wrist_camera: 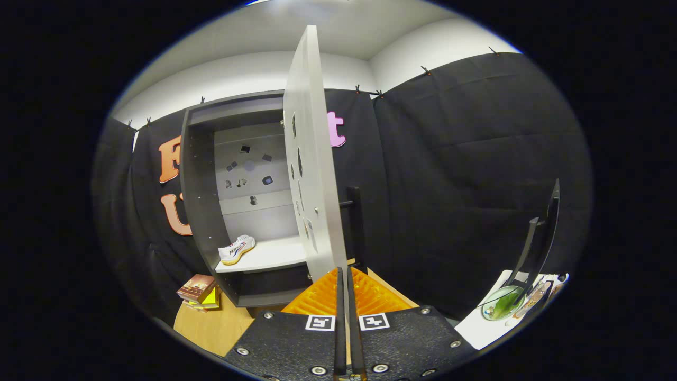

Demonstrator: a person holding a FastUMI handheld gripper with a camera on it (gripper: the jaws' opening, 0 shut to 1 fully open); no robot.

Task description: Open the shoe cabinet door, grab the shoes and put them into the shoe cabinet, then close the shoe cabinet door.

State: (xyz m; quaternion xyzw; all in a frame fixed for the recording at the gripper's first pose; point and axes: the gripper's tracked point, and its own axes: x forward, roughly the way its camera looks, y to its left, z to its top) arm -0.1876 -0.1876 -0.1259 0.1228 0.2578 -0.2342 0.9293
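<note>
Shoe (237, 248), white with coloured side stripes, lying on its sole on the pale lower shelf (270, 256) of the shoe cabinet (203, 180), toe toward the cabinet's left wall; its far end is partly lost against the pale back panel. Only one shoe can be made out inside. The back panel carries several small dark marks or cut-outs, too small to identify. The cabinet door (309, 159) stands open and is seen nearly edge-on, its pale inner face pierced by dark holes that foreshortening squeezes into slits; a dark bar handle (355, 222) projects from its outer side, its lower end hidden behind the tongs. The tongs (344, 272) sit at the door's lower edge with the fingers (339, 317) drawn close together, a narrow gap between them; whether they pinch the door's edge or merely lie against it cannot be told. The cabinet's base rests on a wooden worktop (211, 328), largely cut off below. A small stack of books (198, 291) lies just beside the cabinet's lower left corner. Well apart to the right, a white surface (478, 328) bears a glass bowl (502, 304) with green contents and a dark curved stand (539, 243), indistinct
</note>
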